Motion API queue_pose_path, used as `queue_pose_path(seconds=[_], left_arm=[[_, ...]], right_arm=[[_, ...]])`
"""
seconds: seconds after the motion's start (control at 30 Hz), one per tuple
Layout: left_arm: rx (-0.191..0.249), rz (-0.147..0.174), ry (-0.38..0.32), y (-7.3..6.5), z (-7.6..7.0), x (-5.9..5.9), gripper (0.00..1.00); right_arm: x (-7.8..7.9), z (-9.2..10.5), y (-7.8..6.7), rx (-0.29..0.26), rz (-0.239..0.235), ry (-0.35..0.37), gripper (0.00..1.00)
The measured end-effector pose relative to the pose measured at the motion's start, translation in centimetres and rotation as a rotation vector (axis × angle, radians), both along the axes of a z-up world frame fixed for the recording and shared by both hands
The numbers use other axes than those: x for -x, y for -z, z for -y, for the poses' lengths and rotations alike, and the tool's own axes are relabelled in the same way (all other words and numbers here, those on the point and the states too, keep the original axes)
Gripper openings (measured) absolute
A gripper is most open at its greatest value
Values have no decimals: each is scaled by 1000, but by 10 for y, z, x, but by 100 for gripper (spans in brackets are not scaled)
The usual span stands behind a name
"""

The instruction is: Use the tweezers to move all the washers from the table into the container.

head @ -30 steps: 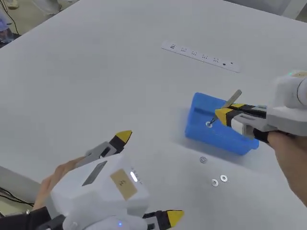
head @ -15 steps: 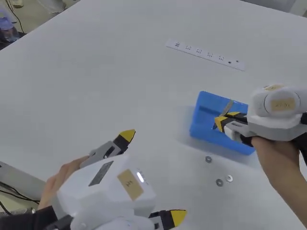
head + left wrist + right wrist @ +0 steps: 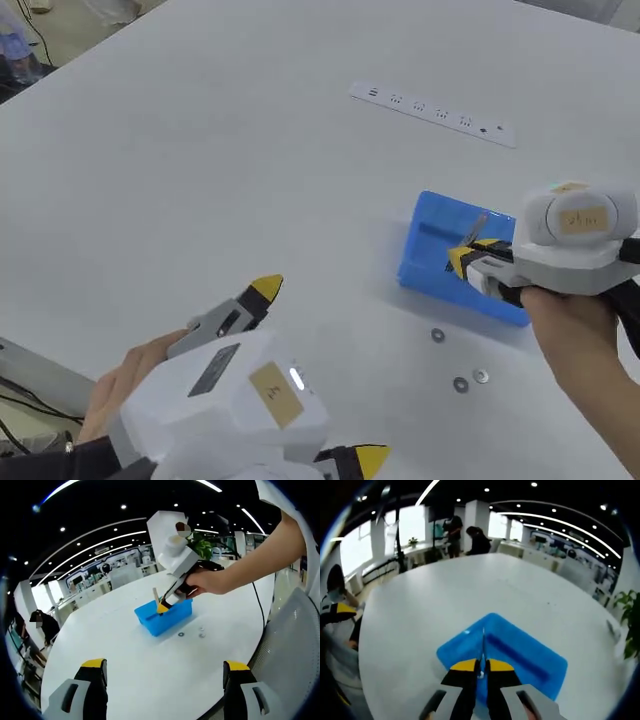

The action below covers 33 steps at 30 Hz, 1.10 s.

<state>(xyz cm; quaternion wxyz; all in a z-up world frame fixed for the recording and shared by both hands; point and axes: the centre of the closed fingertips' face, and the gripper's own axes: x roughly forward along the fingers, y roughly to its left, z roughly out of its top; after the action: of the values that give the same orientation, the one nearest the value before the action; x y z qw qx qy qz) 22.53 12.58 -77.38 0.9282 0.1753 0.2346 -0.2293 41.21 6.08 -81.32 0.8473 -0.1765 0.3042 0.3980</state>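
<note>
The blue container (image 3: 450,250) stands right of centre on the white table. My right gripper (image 3: 462,260) hovers over it, shut on the grey tweezers (image 3: 478,228), whose thin tips (image 3: 483,639) point down over the blue container (image 3: 525,657); I cannot tell if they hold a washer. Three washers lie on the table in front of the container: one (image 3: 437,335) alone, and a pair (image 3: 460,384) (image 3: 481,376) close together. My left gripper (image 3: 318,373) is open low at the near left, far from them. Its own view shows the container (image 3: 164,617) and washers (image 3: 181,634) ahead.
A white power strip (image 3: 432,113) lies at the far side of the table. The table edge runs close on the near left. A person's hand (image 3: 560,320) holds the right gripper beside the container. People and desks stand far behind.
The right gripper has turned and lifted over the container; the tweezers, earlier reaching down into it with a washer at the tips, now stand more upright. The left gripper has barely moved.
</note>
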Motion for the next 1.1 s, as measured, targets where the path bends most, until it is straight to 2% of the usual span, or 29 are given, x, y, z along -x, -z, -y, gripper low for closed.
queue_pose_path(seconds=[0.13,0.4,0.63,0.83,0.97,1.0,1.1], left_arm=[[-5,-4,-3,1,-1,0,99],[-22,-7,-5,3,-2,0,99],[-26,-6,-11,2,-4,-1,99],[-33,-9,-7,2,-4,0,99],[-39,-10,1,3,-2,1,99],[-39,-8,3,3,-2,1,99],[-42,-7,0,3,-3,1,98]], right_arm=[[-1,1,0,-17,-3,18,3],[1,2,1,-8,-3,4,3],[6,4,-9,-18,0,0,4],[13,4,-38,-93,25,14,3],[20,8,-56,-102,57,3,4],[23,9,-61,-118,61,3,4],[36,6,-69,-161,45,-3,4]])
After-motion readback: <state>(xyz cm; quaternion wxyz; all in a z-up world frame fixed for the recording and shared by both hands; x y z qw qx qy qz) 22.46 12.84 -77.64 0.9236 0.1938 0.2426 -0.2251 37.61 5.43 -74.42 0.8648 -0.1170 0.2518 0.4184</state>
